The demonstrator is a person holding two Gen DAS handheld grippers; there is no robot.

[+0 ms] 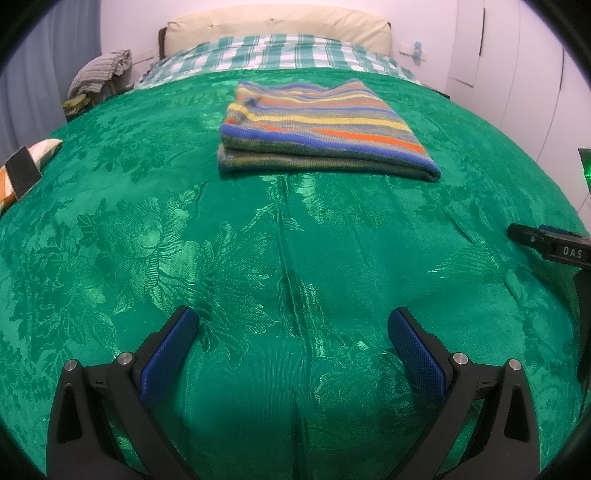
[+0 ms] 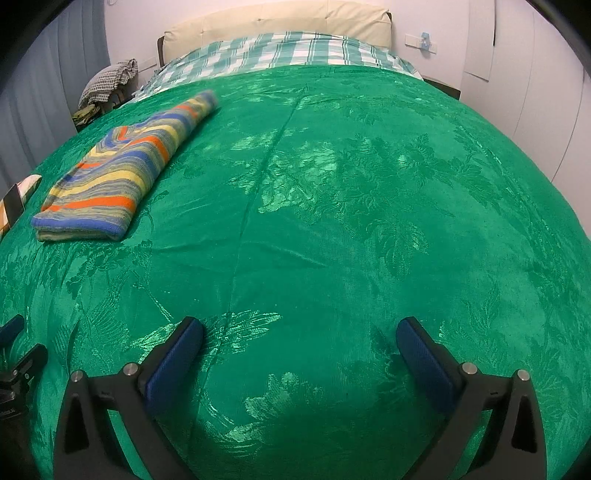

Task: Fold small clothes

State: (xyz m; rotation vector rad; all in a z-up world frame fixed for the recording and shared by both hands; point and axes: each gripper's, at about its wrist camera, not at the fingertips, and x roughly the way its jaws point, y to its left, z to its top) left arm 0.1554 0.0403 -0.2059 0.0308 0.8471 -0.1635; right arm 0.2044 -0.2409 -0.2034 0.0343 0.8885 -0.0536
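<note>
— Pictured: folded multicoloured striped knit garment [image 1: 321, 129], lying flat on bed under green floral damask bedspread [image 1: 147, 240], towards the checked green-and-white sheet [image 1: 280, 51] and cream padded headboard [image 1: 277, 26].

— And the left gripper [image 1: 291, 350]?

— Empty, jaws spread wide, hovering over bare bedspread, well short of the garment.

— Right gripper [image 2: 299, 354]?

— Likewise empty and wide, off to the garment's right, well apart from it.

— Step in hand?

— Judging by the neat stacked layers, folding apparently complete; release done.

— Next move?

— Probably fetching another piece, perhaps from the left bed edge, where patterned orange-and-white cloth [image 1: 22, 166] peeks in; too cropped to identify.
</note>
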